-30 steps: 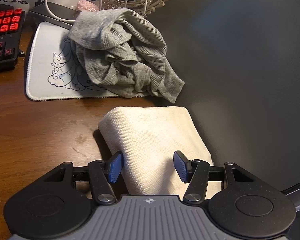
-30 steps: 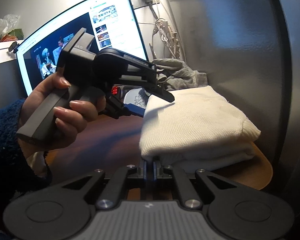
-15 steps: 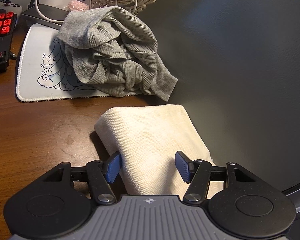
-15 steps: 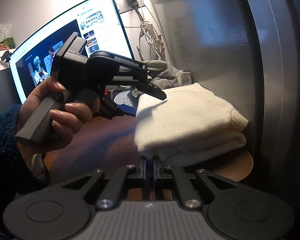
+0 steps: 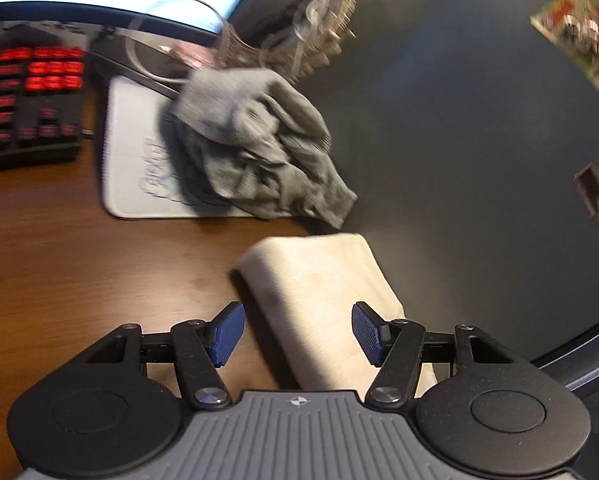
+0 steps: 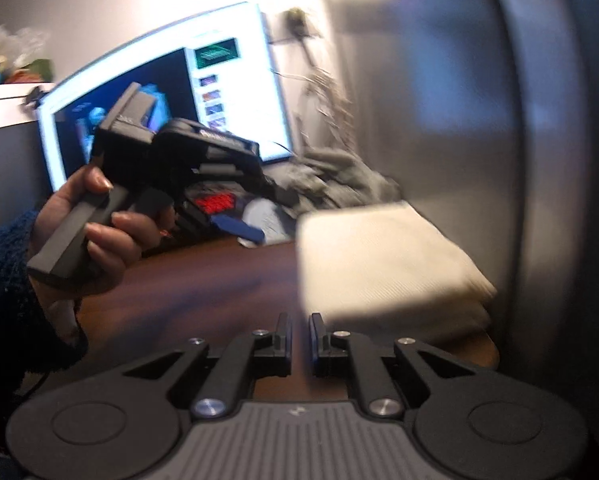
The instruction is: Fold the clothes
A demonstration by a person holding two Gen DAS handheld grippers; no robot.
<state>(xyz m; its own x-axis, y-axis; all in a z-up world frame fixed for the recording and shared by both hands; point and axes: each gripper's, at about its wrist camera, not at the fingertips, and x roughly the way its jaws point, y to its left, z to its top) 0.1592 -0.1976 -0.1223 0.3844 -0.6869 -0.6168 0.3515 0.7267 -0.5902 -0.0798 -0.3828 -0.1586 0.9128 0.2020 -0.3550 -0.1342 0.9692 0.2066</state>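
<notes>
A folded cream cloth [image 5: 319, 280] lies on the brown desk [image 5: 79, 280] against a dark curved wall. Behind it a crumpled grey garment [image 5: 255, 148] rests partly on a pale mouse pad [image 5: 131, 168]. My left gripper [image 5: 297, 334] hovers over the near end of the cream cloth, jaws opening, pads not pressing on it. In the right wrist view the cream cloth [image 6: 379, 256] sits right of centre, and a hand [image 6: 99, 232] holds the left gripper [image 6: 259, 212] up, left of it. My right gripper [image 6: 300, 340] is low over the desk, jaws opening by a narrow gap, nothing between them.
A keyboard [image 5: 27, 100] with red-lit keys stands at the left. A lit monitor [image 6: 159, 100] fills the back, with cables and a pale ornate object beside it. The dark curved wall [image 5: 459, 160] closes the right side. A dark fuzzy sleeve [image 6: 3, 280] covers the person's arm.
The left gripper has drawn back and leftward off the cream cloth, its jaws wider. The right gripper's jaws, shut before, have parted slightly. Both views are now motion-blurred.
</notes>
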